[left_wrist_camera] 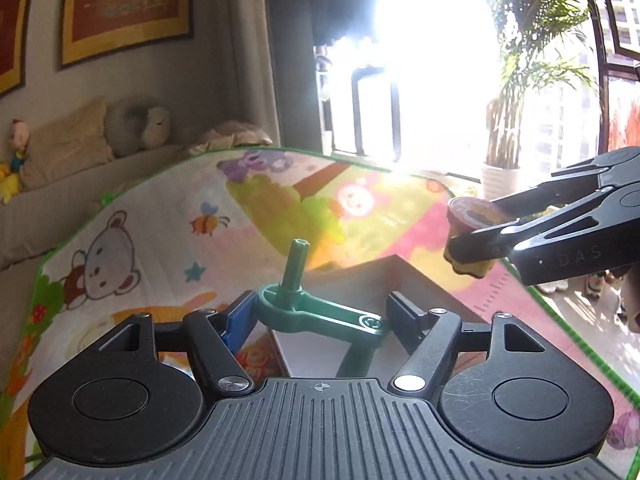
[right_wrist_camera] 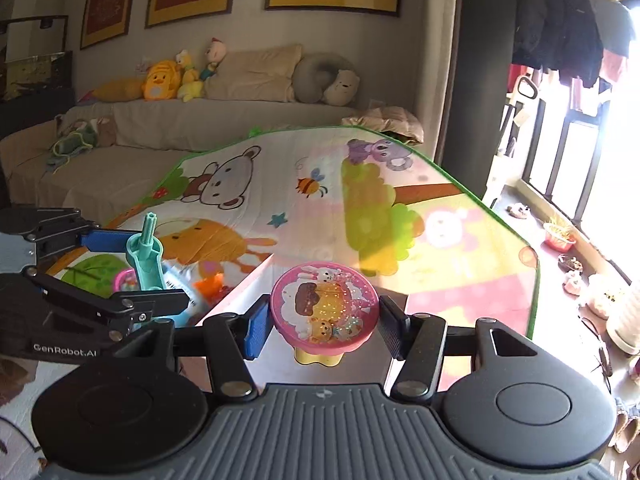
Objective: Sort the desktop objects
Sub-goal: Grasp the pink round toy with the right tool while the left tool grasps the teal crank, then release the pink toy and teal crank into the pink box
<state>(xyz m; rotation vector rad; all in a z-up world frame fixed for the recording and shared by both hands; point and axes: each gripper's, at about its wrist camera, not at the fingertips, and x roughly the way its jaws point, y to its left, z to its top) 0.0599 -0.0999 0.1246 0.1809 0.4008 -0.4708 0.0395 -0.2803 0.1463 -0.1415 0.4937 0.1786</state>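
My left gripper (left_wrist_camera: pixel 320 316) is shut on a green plastic tool with an upright stem (left_wrist_camera: pixel 312 308) and holds it over the edge of a white box (left_wrist_camera: pixel 404 276). It shows as teal in the right wrist view (right_wrist_camera: pixel 145 258), in the left gripper (right_wrist_camera: pixel 132 268). My right gripper (right_wrist_camera: pixel 322 322) is shut on a pink-lidded jelly cup (right_wrist_camera: pixel 324 306) with a yellow base, held above the box (right_wrist_camera: pixel 256 280). In the left wrist view the cup (left_wrist_camera: pixel 466 216) sits between the right gripper's fingers (left_wrist_camera: pixel 480 236) at the right.
A cartoon play mat (right_wrist_camera: pixel 280 184) covers the table. Small toys, a pink one (right_wrist_camera: pixel 126 280) and an orange one (right_wrist_camera: pixel 212 284), lie left of the box. A sofa with plush toys (right_wrist_camera: pixel 168 80) stands behind. A window and potted palm (left_wrist_camera: pixel 504 136) are at the right.
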